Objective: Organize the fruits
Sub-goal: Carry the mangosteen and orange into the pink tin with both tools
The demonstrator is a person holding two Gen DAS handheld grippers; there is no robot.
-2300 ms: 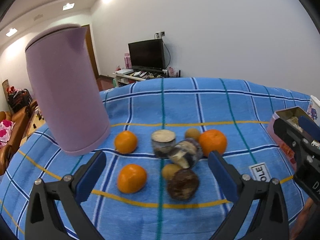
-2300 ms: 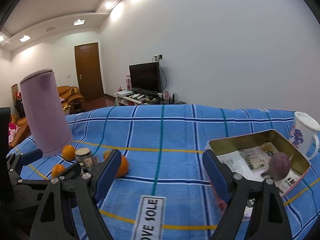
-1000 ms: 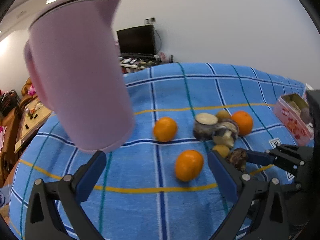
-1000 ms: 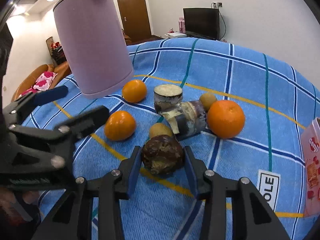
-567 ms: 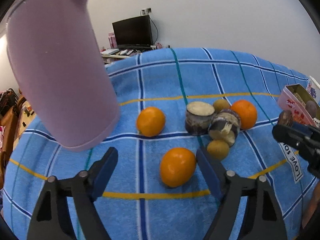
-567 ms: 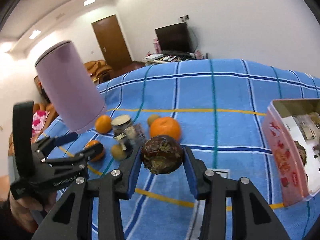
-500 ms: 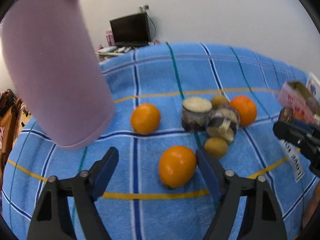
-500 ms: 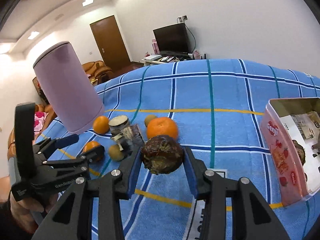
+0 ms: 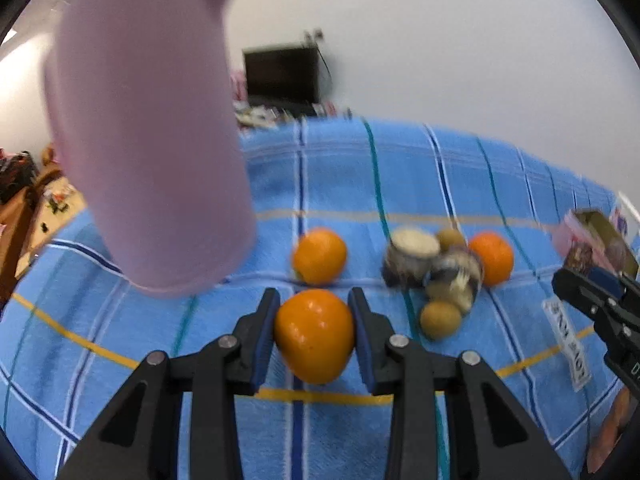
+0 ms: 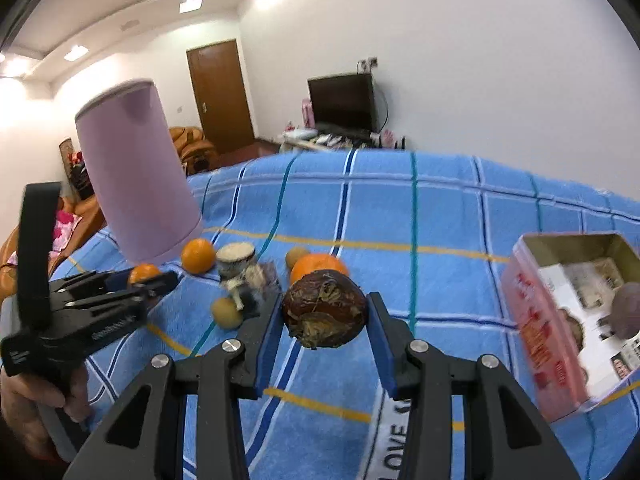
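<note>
My left gripper [image 9: 314, 297] has its jaws closing on the nearest orange [image 9: 314, 336], which rests on the blue checked cloth [image 9: 400, 168]; both pads touch its sides. The right wrist view shows the same gripper [image 10: 150, 278] at the left, held by a hand. My right gripper [image 10: 325, 304] is shut on a dark brown wrinkled fruit [image 10: 324, 314], held above the cloth. To its right an open pink tin [image 10: 532, 320] holds a purple fruit [image 10: 628, 316].
A tall pink kettle [image 9: 152, 140] stands close on the left. Behind the held orange lie two more oranges [image 9: 320, 256] [image 9: 492, 258], two small jars [image 9: 412, 256] and brown kiwi-like fruits [image 9: 440, 318]. A white label [image 10: 396, 432] lies on the cloth near me.
The left jaws came forward and closed from wide open around the near orange. The right gripper lifted the brown fruit off the cloth and swung right, toward the tin.
</note>
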